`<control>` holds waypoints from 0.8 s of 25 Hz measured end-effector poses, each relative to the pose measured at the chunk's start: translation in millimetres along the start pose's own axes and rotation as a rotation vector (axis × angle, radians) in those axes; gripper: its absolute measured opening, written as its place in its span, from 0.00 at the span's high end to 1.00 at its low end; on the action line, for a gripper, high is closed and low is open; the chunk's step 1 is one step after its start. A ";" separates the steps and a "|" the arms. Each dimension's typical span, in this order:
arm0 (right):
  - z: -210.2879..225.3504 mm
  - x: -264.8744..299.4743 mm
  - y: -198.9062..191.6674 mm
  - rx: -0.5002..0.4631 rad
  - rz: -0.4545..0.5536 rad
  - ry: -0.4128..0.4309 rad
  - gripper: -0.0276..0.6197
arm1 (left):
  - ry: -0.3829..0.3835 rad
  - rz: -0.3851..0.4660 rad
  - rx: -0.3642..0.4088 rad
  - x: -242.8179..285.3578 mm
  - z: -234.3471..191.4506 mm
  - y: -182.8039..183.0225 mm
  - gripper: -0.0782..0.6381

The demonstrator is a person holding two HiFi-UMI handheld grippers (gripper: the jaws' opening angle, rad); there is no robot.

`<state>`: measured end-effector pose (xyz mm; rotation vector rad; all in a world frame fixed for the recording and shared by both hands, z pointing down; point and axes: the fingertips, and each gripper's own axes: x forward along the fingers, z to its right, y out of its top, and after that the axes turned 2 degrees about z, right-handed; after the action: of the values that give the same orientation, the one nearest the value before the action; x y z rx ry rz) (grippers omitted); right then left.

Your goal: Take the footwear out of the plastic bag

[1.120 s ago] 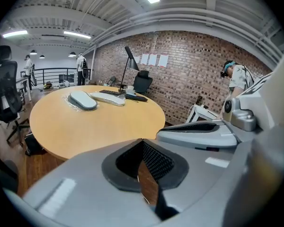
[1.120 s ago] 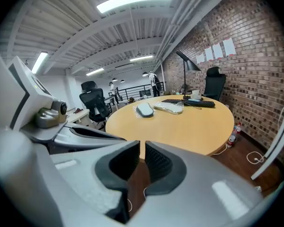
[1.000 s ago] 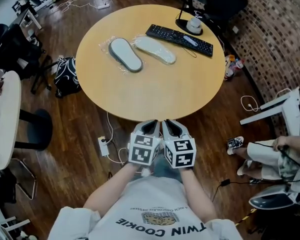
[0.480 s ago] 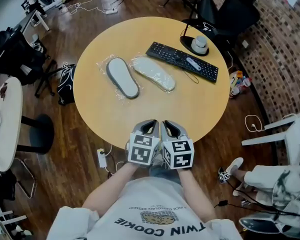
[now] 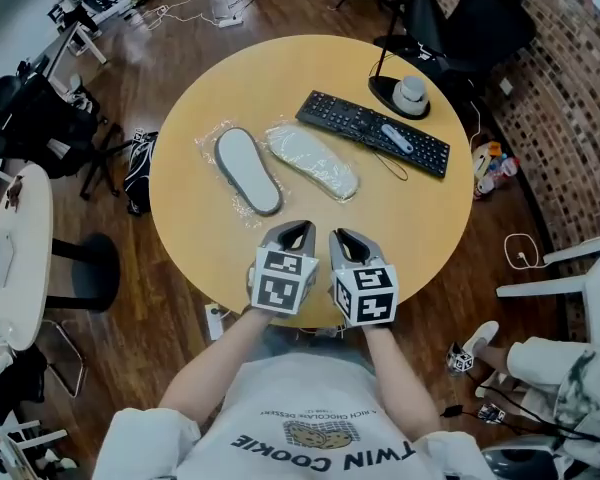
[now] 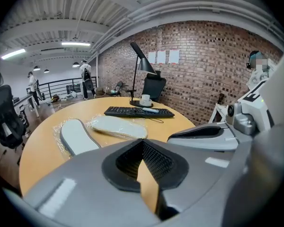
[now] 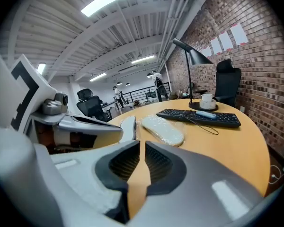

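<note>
At the near edge of the round tan wooden table (image 5: 380, 218), the left gripper (image 5: 298, 232) and the right gripper (image 5: 344, 238) are held side by side, close but apart, both pointing toward the far side. The left gripper view shows its ribbed black pads (image 6: 156, 161) meeting at the tips, with only a wedge of tabletop visible below them. The right gripper view shows its pads (image 7: 157, 161) drawn together to a thin slit. Neither gripper holds anything.

The footwear lies well beyond both grippers, left of the table's middle. A grey-edged pale slipper (image 5: 248, 170) and a white slipper (image 5: 313, 160) lie next to each other, each inside crinkled clear plastic bag film (image 5: 212, 138). The white one lies to the right, angled toward the long black keyboard (image 5: 372, 133). Further right and farther off, a white cup (image 5: 411, 93) rests on the round black lamp base (image 5: 388, 92).

From above, the head view shows only the lamp's base. The gripper views show its thin stem and tilted black shade (image 7: 195, 56), along with a red brick wall (image 6: 203, 65), ceiling strip lights and small standing figures by a far railing. Only the head view shows the dark wood floor (image 5: 160, 298), the black office chairs and a seated person's legs (image 5: 550, 363) at the right.
</note>
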<state>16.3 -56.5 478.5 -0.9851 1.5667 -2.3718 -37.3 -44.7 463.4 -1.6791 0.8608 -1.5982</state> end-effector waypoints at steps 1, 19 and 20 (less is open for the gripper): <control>1.6 4.9 2.9 0.002 0.001 -0.003 0.91 | 0.001 0.000 0.007 3.5 -7.4 4.4 0.88; 33.0 115.4 30.6 0.133 -0.024 -0.179 0.91 | -0.066 -0.107 0.193 102.7 -168.9 52.6 0.88; 34.0 120.6 30.1 0.138 -0.030 -0.190 0.91 | -0.068 -0.112 0.199 108.6 -178.4 53.4 0.88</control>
<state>-64.7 -150.0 514.7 -1.1707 1.3128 -2.2917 -212.6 -167.9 488.0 -1.6531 0.5628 -1.6325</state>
